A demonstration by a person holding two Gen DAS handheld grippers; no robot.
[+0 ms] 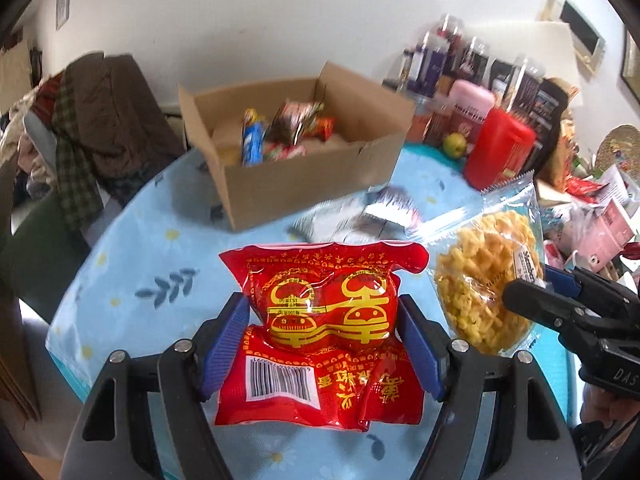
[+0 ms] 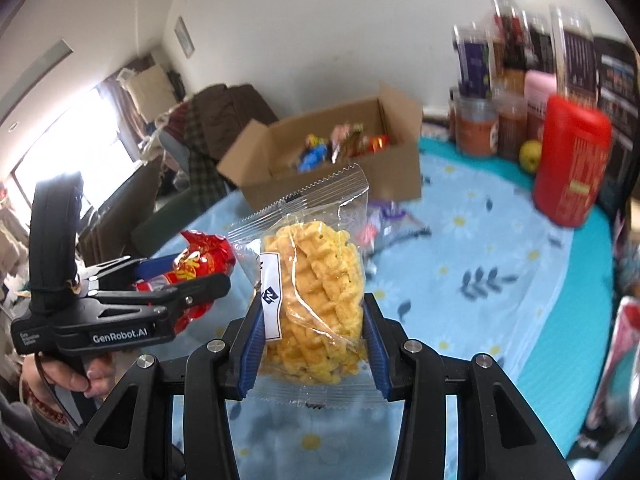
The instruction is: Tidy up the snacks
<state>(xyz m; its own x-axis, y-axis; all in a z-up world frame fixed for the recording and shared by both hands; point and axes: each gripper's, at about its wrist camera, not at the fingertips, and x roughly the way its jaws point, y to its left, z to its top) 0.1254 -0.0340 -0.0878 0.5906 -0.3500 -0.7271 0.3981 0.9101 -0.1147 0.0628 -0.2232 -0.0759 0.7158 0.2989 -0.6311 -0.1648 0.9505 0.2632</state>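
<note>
My left gripper point(image 1: 324, 312) is shut on a red snack packet point(image 1: 324, 336) with yellow print and a barcode, held above the table. My right gripper point(image 2: 314, 312) is shut on a clear packet of yellow crispy snack point(image 2: 316, 292). That yellow packet point(image 1: 484, 280) also shows at the right of the left wrist view, with the right gripper's fingers point(image 1: 528, 300) on it. The red packet point(image 2: 200, 264) shows at the left of the right wrist view. An open cardboard box point(image 1: 304, 184) holding several snacks stands beyond both packets, across the table point(image 1: 132, 280).
Loose silver and purple wrappers point(image 1: 376, 212) lie between the packets and the box. A red canister point(image 1: 500, 152), a pink jar point(image 1: 472, 104), a green-yellow fruit point(image 1: 454, 144) and several jars stand at the back right. A chair draped in brown clothing point(image 1: 104, 120) is at the left. A hand point(image 2: 68, 376) holds the left gripper.
</note>
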